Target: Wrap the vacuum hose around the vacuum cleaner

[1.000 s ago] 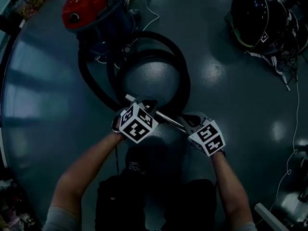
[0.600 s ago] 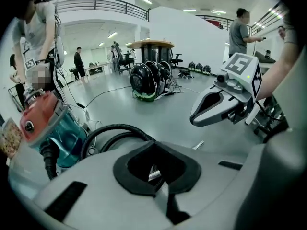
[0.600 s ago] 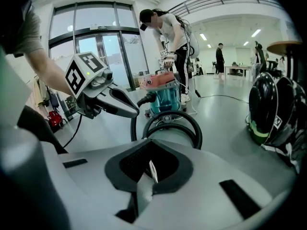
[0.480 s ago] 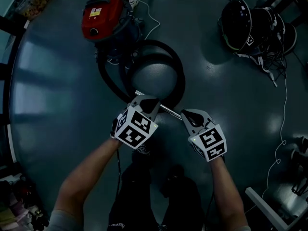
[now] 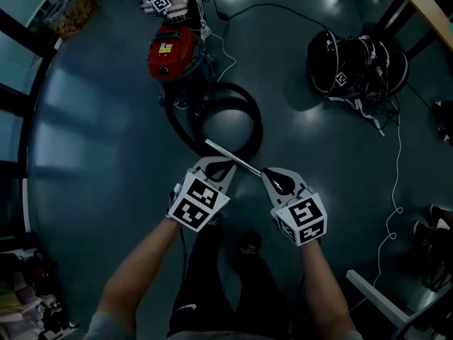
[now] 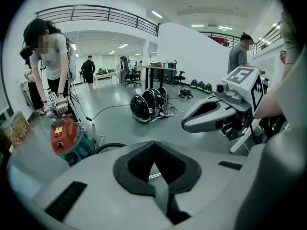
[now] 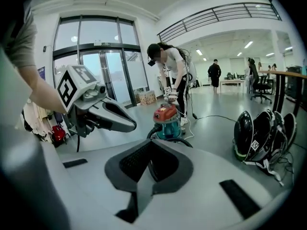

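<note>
Left tongs (image 6: pixel 154 146): pads pressed together, nothing pinched. Right tongs (image 7: pixel 150 145): the same, closed and empty. Both are held side by side in the air above the person's legs (image 5: pixel 205 289), tips pointing forward and down toward the floor (image 5: pixel 92 154).

Below the tips a metal tube (image 5: pixel 233 159) lies on the floor. Its long axis is diagonal in the head view: far end up-left at the near edge of the hose loop, near end down-right toward the right tongs. A sliver of it shows past the left pads in the left gripper view.

Hose (image 5: pixel 255 121): black, lying in a flat loop on the floor just beside the vacuum cleaner (image 5: pixel 173 54), not round it. The vacuum is upright, red lid on a teal drum, at the loop's far-left side. One hose end runs to its base.

Beyond the vacuum a second person (image 6: pixel 48 61) bends over it. Right of the loop, well apart: a cluster of black helmets (image 5: pixel 354 66), with a white cable (image 5: pixel 396 183) trailing toward the near right. Left of the vacuum and loop: broad bare floor up to the glass doors (image 7: pixel 105 66).
</note>
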The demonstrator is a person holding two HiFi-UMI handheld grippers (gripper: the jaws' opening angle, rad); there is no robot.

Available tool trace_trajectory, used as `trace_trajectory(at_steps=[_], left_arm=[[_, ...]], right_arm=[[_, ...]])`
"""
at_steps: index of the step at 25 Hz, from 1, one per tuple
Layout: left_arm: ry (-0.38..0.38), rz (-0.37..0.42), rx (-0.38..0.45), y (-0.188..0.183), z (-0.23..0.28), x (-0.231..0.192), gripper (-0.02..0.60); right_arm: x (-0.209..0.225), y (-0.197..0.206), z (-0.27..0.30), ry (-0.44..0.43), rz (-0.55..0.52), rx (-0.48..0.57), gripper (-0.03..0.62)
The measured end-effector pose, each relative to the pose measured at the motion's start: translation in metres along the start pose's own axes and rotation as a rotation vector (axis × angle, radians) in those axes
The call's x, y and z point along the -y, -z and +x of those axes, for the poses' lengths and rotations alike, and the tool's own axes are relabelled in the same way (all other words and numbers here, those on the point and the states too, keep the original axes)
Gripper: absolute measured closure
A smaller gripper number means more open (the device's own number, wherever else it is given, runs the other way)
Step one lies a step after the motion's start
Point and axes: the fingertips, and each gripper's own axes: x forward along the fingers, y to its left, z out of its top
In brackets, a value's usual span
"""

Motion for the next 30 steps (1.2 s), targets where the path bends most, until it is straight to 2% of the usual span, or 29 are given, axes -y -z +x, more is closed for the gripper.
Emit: trace_trajectory(at_steps=[3,7,16,21,30], left_arm=[[0.001,0.019,0.007,-0.021,-0.039,0.029,0.575],[0.011,0.034,0.056,-0.064,-0.086,0.059,0.575],[-0.010,0.119,0.129,-0.132,-0.178,0.092,0.575],[0.003,0.100,0.214,-0.161,-0.233,0.092,0.575],[0.031,0.028,0.324,-0.177,-0.292,0.092,0.575]], right_arm=[[-0.022,-0.035,-0.037,-0.006,0.010,0.040,0.591],[-0.042,-0.079,-0.080,0.012,-0.013,0.086,0.589],[-0.100,-0.156,-0.154,0.041,-0.005,0.134,0.591],[-0.133,-0.191,-0.176,0.057,-0.008,0.163,0.591],[-0.169,-0.239,-0.202,0.110,-0.047,0.216,0.591]])
